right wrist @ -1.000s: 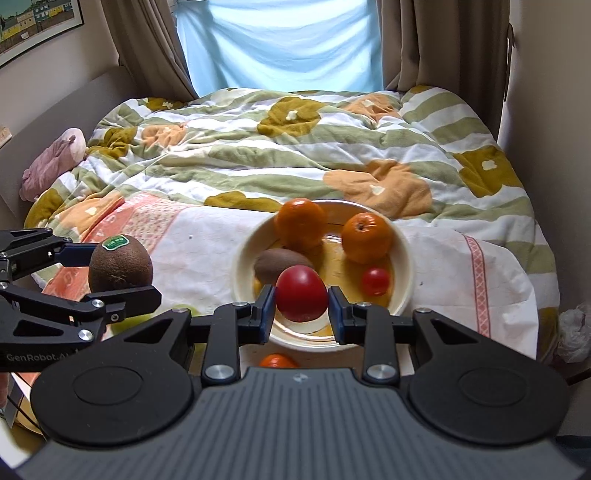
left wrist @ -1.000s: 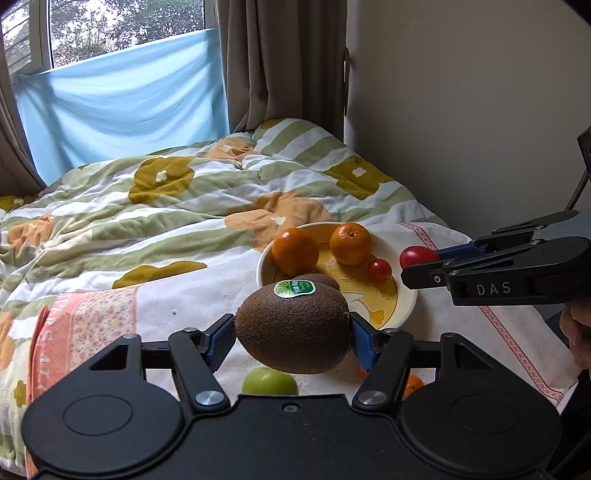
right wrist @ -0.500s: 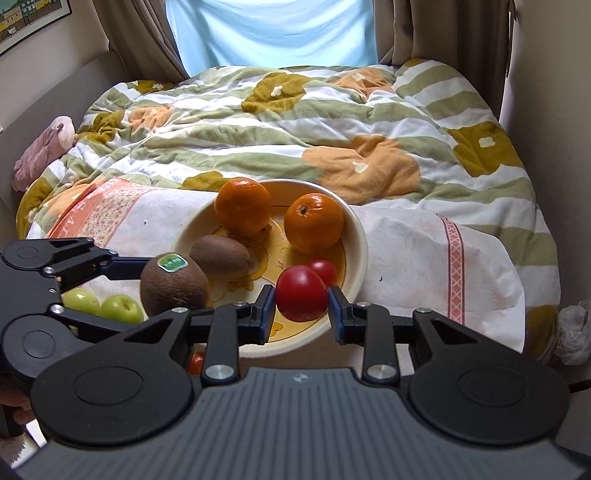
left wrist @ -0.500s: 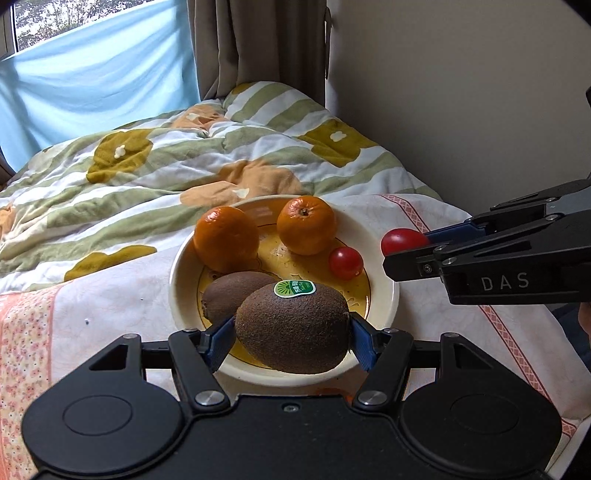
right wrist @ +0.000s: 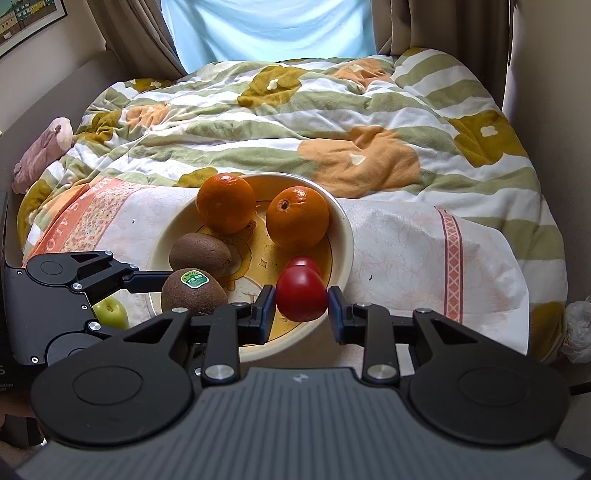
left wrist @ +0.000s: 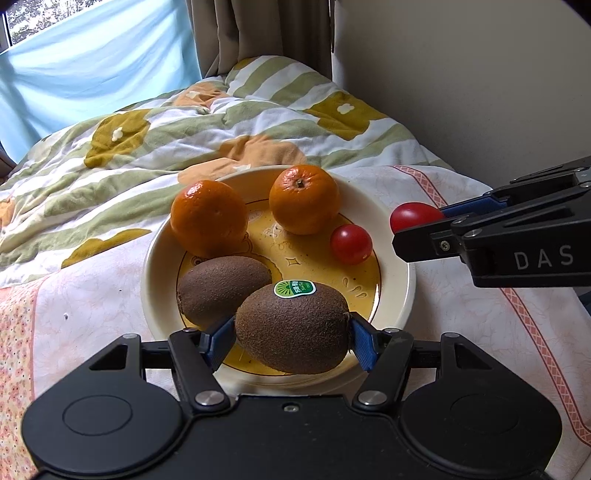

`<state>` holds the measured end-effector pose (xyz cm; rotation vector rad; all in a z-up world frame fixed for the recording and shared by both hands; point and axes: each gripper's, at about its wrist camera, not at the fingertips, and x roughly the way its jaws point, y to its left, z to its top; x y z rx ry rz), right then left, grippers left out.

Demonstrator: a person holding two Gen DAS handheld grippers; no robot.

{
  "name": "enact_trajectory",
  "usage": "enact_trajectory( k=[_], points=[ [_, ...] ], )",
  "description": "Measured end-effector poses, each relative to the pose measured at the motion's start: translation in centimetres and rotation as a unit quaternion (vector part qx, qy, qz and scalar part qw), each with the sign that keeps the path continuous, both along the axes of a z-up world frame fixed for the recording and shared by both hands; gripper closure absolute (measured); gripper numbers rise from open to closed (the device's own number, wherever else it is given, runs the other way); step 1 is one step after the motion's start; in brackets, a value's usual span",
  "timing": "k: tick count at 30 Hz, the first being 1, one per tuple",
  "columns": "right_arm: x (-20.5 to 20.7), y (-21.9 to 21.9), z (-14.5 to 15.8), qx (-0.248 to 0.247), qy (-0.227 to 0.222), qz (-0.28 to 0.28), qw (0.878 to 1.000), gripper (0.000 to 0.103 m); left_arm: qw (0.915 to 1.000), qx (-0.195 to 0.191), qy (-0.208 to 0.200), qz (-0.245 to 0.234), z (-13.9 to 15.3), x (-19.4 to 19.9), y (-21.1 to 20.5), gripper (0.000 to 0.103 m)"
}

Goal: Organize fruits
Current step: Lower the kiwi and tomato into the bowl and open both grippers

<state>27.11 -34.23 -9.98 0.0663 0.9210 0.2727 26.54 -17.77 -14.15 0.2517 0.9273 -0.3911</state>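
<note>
Since a second ago, the stickered kiwi (left wrist: 291,326), pinched in the left gripper (left wrist: 291,338) jaws, is brought low over the plate (left wrist: 155,258) beside the other kiwi (left wrist: 221,288), while the tomato (right wrist: 301,297), pinched in the right gripper (right wrist: 301,310) jaws, is carried above the rim, so both releases appear imminent.

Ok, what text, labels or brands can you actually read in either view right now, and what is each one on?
"DAS": white letters on the side of the right gripper.
Green sticker on the held kiwi: print too small to read.
Pink cloth border: large letters, only partly readable.
Framed picture: no readable text.
</note>
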Motion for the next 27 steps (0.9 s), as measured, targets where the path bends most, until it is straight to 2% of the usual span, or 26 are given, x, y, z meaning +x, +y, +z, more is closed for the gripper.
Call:
enact_trajectory(
  k=[3, 6, 12, 20, 27],
  points=[
    [0.0, 0.1, 0.0, -0.001, -0.002, 0.002, 1.0, 0.058, 1.0, 0.0, -0.005, -0.005, 0.2, -0.2, 0.2, 0.031],
    [0.0, 0.5, 0.3, -0.001, -0.004, 0.004, 1.0, 0.058, 0.9998, -0.004, -0.017, -0.005, 0.9, -0.7, 0.6, 0.021],
    [0.1, 1.4, 0.9, 0.002, -0.011, 0.013, 1.0, 0.058, 0.9995, -0.015, -0.023, 0.016, 2.5, -1.4, 2.3, 0.016],
    [1.6, 3.3, 0.6, 0.011, -0.008, 0.032, 0.999, 0.058, 0.9985, -0.007, -0.026, 0.048, 3.4, -3.0, 5.1, 0.015],
    [3.7, 5.2, -1.1, 0.0, 0.0, 0.05, 0.999, 0.058, 0.9968, -0.006, -0.028, 0.074, 3.5, -3.8, 6.7, 0.015]
  ],
)
